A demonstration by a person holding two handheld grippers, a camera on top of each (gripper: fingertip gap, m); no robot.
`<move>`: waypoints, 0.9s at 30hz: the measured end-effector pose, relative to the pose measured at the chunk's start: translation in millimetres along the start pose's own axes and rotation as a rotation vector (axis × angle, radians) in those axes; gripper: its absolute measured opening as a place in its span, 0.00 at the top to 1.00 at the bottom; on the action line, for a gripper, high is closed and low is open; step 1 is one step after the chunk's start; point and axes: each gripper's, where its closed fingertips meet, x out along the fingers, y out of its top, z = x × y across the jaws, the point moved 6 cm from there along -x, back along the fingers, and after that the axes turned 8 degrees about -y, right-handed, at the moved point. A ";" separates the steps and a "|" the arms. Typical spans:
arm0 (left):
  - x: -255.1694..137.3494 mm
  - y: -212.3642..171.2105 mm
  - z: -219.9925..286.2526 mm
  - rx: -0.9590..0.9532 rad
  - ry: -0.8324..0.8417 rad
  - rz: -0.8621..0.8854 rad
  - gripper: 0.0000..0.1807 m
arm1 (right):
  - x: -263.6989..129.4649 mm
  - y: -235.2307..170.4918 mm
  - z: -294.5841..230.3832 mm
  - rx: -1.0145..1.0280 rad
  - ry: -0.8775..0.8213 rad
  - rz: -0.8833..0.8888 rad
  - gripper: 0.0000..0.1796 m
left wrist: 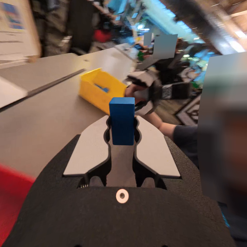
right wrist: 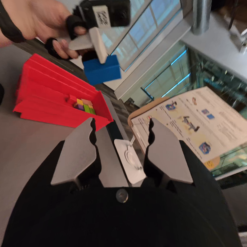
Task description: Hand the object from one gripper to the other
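Note:
My left gripper (left wrist: 122, 119) is shut on a blue rectangular block (left wrist: 122, 120), held upright between its fingertips above the grey table (left wrist: 40, 120). In the right wrist view the same block (right wrist: 102, 72) hangs from the left gripper (right wrist: 101, 58), held by a hand at upper left. My right gripper (right wrist: 121, 120) is open and empty, its jaws wide apart, below and to the right of the block. The right gripper also shows farther off in the left wrist view (left wrist: 144, 106), blurred, just behind the block.
A yellow bin (left wrist: 98, 90) with blue pieces stands on the table beyond the block. A red bin (right wrist: 56, 93) holding several coloured blocks lies left of my right gripper. A printed sheet on a board (right wrist: 187, 127) stands at right. A white pad (right wrist: 129, 160) lies between the right fingers.

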 end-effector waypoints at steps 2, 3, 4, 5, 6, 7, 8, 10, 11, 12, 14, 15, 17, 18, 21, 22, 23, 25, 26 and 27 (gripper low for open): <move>20.6 -1.3 4.9 -0.018 -0.133 -0.015 0.82 | 5.6 8.8 -19.3 -0.064 0.005 0.046 0.55; 29.3 -1.8 5.8 -0.030 -0.183 -0.015 0.82 | 7.0 13.2 -23.8 -0.080 -0.017 0.065 0.55; 36.9 -2.3 6.3 -0.051 -0.230 -0.013 0.82 | 7.2 17.4 -26.2 -0.084 -0.040 0.090 0.54; 43.6 -2.7 6.5 -0.074 -0.274 -0.010 0.82 | 6.3 21.5 -28.2 -0.083 -0.046 0.117 0.54; 49.7 -3.6 6.3 -0.093 -0.305 -0.010 0.81 | 5.2 24.4 -28.5 -0.086 -0.061 0.137 0.53; 55.0 -5.1 5.3 -0.106 -0.321 -0.017 0.82 | 3.9 26.5 -28.6 -0.094 -0.071 0.151 0.52; 59.8 -7.1 3.9 -0.112 -0.323 -0.029 0.82 | 2.9 28.1 -29.1 -0.103 -0.070 0.160 0.52; 67.5 -10.8 3.7 -0.114 -0.330 -0.057 0.81 | 2.4 29.5 -28.4 -0.099 -0.072 0.158 0.53; 70.3 -11.8 5.3 -0.115 -0.346 -0.065 0.81 | 2.8 29.4 -29.4 -0.088 -0.050 0.152 0.53; 72.6 -12.4 7.1 -0.116 -0.359 -0.071 0.82 | 3.3 28.9 -30.1 -0.074 -0.032 0.143 0.53; 75.8 -14.8 9.1 -0.106 -0.361 -0.095 0.81 | 3.1 27.9 -30.4 -0.063 -0.019 0.139 0.59; 76.3 -15.1 10.0 -0.098 -0.361 -0.097 0.82 | 2.2 27.7 -31.3 -0.067 -0.010 0.150 0.61; 75.9 -16.3 10.4 -0.093 -0.358 -0.108 0.81 | 1.8 27.6 -32.3 -0.066 -0.003 0.149 0.61; 75.6 -17.0 10.7 -0.096 -0.365 -0.112 0.81 | 1.5 28.4 -33.0 -0.065 0.003 0.150 0.61; 74.1 -15.0 11.7 -0.129 -0.394 -0.096 0.80 | 1.4 30.4 -32.1 -0.061 0.018 0.128 0.61; 72.6 -13.2 12.5 -0.135 -0.408 -0.083 0.76 | 0.7 30.7 -30.3 -0.057 0.026 0.115 0.61; 69.9 -10.5 12.4 -0.135 -0.405 -0.068 0.73 | -0.9 30.7 -26.0 -0.053 0.028 0.097 0.61; 61.0 -5.6 9.3 -0.095 -0.327 -0.042 0.72 | -8.6 26.8 -3.8 -0.066 -0.009 0.011 0.61; 55.3 -3.6 9.3 -0.070 -0.292 -0.040 0.72 | -16.0 21.0 15.6 -0.058 -0.051 -0.059 0.61; 49.2 -1.9 9.8 -0.056 -0.265 -0.039 0.72 | -26.2 10.5 38.9 -0.023 -0.093 -0.158 0.61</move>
